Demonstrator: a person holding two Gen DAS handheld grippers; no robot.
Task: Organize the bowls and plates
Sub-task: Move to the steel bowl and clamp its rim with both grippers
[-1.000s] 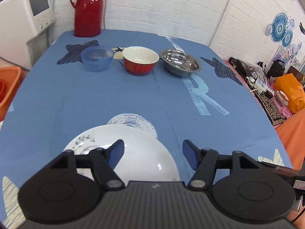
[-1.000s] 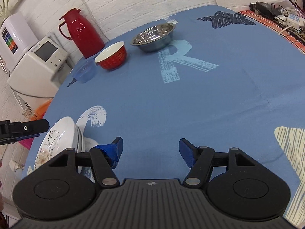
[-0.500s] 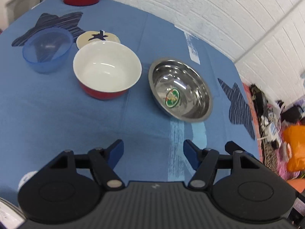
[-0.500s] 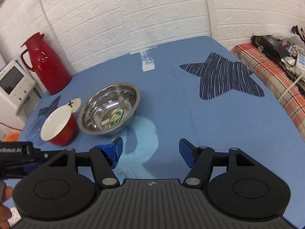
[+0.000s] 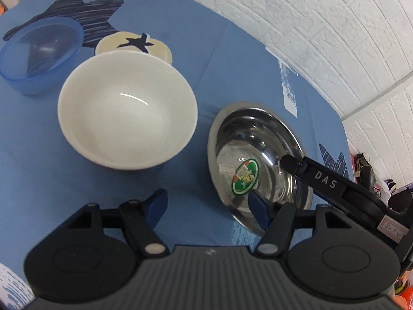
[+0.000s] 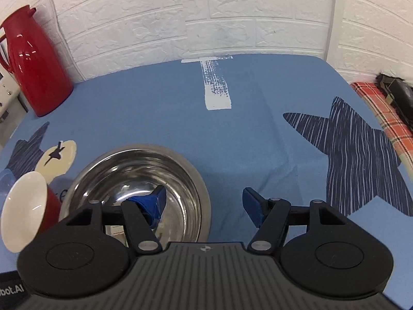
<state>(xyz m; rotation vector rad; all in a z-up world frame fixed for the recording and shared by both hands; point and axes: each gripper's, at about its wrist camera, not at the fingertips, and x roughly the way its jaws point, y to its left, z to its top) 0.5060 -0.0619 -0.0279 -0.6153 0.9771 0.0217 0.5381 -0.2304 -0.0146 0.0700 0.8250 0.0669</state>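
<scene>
Bowls on the blue tablecloth (image 6: 258, 134) number three, set in a row: one translucent blue bowl (image 5: 38, 54) at the left, one red bowl with a white inside (image 5: 126, 113) in the middle, one steel bowl (image 5: 255, 165) at the right. No plates show in either view. The blue bowl and the red bowl stand just beside each other; whether they touch cannot be told. A narrow strip of cloth separates the red bowl from the steel bowl. One green round sticker (image 5: 245, 178) lies on the floor of the steel bowl.

Two grippers are present. Left gripper (image 5: 209, 204): jaws spread wide, holding nothing, its right finger over the near rim of the steel bowl and its left finger over bare cloth in front of the red bowl. Right gripper (image 6: 204, 204): jaws spread, holding nothing, with its left finger inside the steel bowl and its right finger outside over the cloth, so the bowl's right rim lies between them. Contact with the rim cannot be confirmed.

One red thermos jug (image 6: 33, 62) stands at the far left corner, against the white brick wall (image 6: 232, 13). Right of the steel bowl the cloth is open as far as the table's right edge, with a plaid-covered surface (image 6: 382, 113) beyond it.
</scene>
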